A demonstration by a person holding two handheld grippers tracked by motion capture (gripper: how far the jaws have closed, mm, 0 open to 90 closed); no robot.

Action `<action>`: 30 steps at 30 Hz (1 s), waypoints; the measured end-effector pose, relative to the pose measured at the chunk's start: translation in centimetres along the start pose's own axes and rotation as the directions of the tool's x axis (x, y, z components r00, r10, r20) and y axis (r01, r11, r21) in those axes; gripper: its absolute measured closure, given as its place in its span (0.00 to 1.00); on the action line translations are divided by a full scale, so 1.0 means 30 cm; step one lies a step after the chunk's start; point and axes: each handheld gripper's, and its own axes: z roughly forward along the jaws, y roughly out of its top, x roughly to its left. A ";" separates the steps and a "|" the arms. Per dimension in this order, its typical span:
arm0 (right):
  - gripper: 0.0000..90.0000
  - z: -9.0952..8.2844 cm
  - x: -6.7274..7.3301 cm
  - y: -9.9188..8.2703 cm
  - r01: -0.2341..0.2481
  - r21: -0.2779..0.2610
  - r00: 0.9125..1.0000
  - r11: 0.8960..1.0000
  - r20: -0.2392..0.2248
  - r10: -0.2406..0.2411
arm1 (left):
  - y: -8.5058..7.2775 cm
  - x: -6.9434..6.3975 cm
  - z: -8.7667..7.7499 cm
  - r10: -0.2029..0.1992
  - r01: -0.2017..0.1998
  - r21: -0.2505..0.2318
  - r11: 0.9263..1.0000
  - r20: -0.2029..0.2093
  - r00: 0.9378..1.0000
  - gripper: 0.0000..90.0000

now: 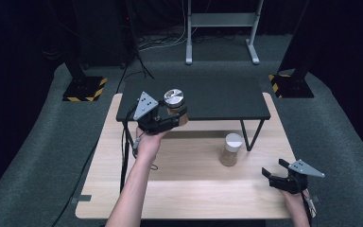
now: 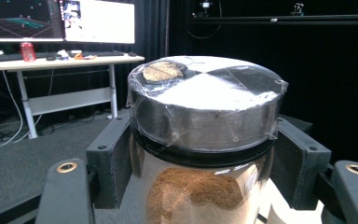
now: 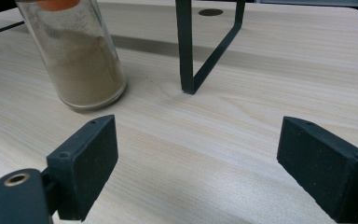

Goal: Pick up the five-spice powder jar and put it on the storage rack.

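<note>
In the high view the left gripper (image 1: 172, 115) sat left of centre in the frame, clamped on a glass jar (image 1: 175, 108) that it held off the wooden table (image 1: 189, 189), in front of the near edge of the black shelf (image 1: 217, 99). The jar stood upright between the jaws, its silver lid (image 1: 174, 98) showing above them. In the left gripper view the jar (image 2: 200, 186) took up the middle of the frame, with one black pad (image 2: 112, 163) pressed to its left side and the other to its right, both just below the lid (image 2: 205, 107). The lid was wrapped in clear film, and reddish-brown powder (image 2: 193, 196) lay inside the glass, reaching partway up. The right gripper (image 1: 276, 174) rested low at the lower right of the high view, by the table's right edge, its jaws spread wide with nothing between them. A second jar (image 1: 230, 150) with a white lid stood on the table right of centre, well apart from the held jar and up and to the left of the right gripper. In the right gripper view this second jar (image 3: 81, 60) stood at the upper left, filled most of the way with pale tan powder, and a black leg (image 3: 186, 46) of the shelf met the tabletop just to its right.
</note>
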 end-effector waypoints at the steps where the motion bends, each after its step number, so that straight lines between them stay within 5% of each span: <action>1: 0.12 0.000 0.000 0.000 0.001 0.000 1.000 1.000 0.000 -0.001 | 0.008 -0.001 0.009 0.005 -0.005 0.004 1.000 -0.008 1.000 0.34; 18: 0.12 0.000 -0.002 0.000 0.004 0.001 1.000 1.000 -0.005 -0.004 | 0.104 -0.018 0.157 0.044 -0.027 0.119 0.992 -0.142 0.989 0.34; 28: 0.12 0.001 -0.003 0.001 0.006 0.001 1.000 1.000 -0.006 -0.006 | 0.094 -0.023 0.175 0.064 -0.043 0.135 0.990 -0.150 0.987 0.33; 30: 0.12 0.000 -0.002 0.000 0.004 0.000 1.000 1.000 -0.005 -0.004 | 0.101 -0.029 0.180 0.081 -0.057 0.159 0.986 -0.149 0.986 0.25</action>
